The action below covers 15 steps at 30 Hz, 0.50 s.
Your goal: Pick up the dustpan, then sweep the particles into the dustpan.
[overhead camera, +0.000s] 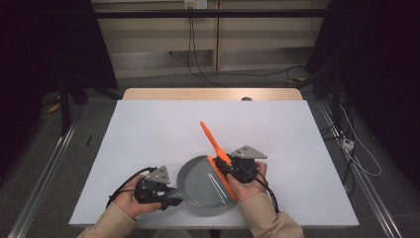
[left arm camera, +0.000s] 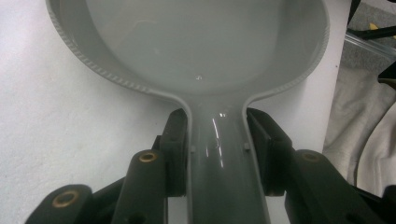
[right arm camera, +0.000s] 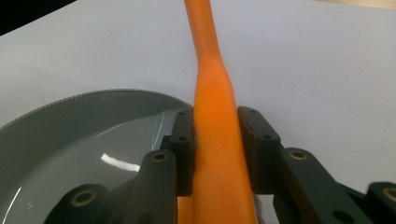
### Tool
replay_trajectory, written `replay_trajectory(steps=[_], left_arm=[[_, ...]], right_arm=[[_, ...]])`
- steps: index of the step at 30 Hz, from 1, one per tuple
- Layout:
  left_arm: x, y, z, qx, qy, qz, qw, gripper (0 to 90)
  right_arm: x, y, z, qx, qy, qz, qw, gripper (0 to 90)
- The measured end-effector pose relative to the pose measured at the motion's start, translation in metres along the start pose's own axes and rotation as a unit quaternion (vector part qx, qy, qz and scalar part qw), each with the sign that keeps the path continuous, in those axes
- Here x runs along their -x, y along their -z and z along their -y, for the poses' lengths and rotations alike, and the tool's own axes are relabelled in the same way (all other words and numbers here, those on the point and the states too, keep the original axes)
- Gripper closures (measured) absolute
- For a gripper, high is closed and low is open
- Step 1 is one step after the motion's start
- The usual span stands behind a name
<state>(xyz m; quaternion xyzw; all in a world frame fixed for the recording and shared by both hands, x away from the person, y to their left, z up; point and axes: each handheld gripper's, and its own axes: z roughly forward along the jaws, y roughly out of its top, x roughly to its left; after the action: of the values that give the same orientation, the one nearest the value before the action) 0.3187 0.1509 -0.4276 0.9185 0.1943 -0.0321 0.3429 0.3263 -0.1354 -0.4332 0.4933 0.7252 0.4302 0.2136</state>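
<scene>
Grey pan [overhead camera: 205,186] sits at table [overhead camera: 148,134] near edge, approx 6 o'clock of the white top. Left gripper [left arm camera: 217,140] pinches pan handle w/ both pads, judged to steady the pan. Right gripper [right arm camera: 215,140] is clamped on orange spatula [overhead camera: 218,148], which lies across pan's 3 o'clock rim, free end pointing to 11 o'clock. Hold looks suited to working the spatula inside the pan.

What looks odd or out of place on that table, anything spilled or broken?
Nothing stands out. The grey pan sits level on the white table, looks empty, with no spill or crack visible. The left gripper clamps its handle; the right gripper clamps an orange spatula, its handle angled over the table, its blade across the pan's right side.
</scene>
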Motion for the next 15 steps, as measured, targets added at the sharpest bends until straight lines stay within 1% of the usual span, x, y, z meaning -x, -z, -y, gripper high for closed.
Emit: replay_trajectory(steps=[6, 7, 9, 11, 15], left_arm=[[-0.001, -0.001, 0.000, -0.002, -0.002, 0.000, 1.0000, 62.1], [-0.001, -0.001, 0.000, 0.001, 0.002, 0.000, 1.0000, 62.2], [-0.001, -0.001, 0.000, 0.004, 0.002, 0.000, 1.0000, 62.2], [-0.002, -0.001, 0.000, -0.005, -0.005, -0.001, 1.0000, 62.2], [-0.002, -0.001, 0.000, -0.002, -0.005, -0.001, 1.0000, 62.2]], right_arm=[[-0.002, -0.001, 0.000, 0.001, 0.000, -0.002, 1.0000, 69.0], [-0.002, -0.002, -0.001, 0.001, -0.001, -0.003, 1.0000, 69.1], [-0.004, -0.002, -0.001, 0.000, -0.001, -0.006, 1.0000, 69.1], [-0.006, -0.002, -0.001, 0.002, -0.004, -0.011, 0.9999, 69.1], [-0.014, -0.004, -0.001, 0.003, -0.002, -0.021, 0.9998, 69.1]])
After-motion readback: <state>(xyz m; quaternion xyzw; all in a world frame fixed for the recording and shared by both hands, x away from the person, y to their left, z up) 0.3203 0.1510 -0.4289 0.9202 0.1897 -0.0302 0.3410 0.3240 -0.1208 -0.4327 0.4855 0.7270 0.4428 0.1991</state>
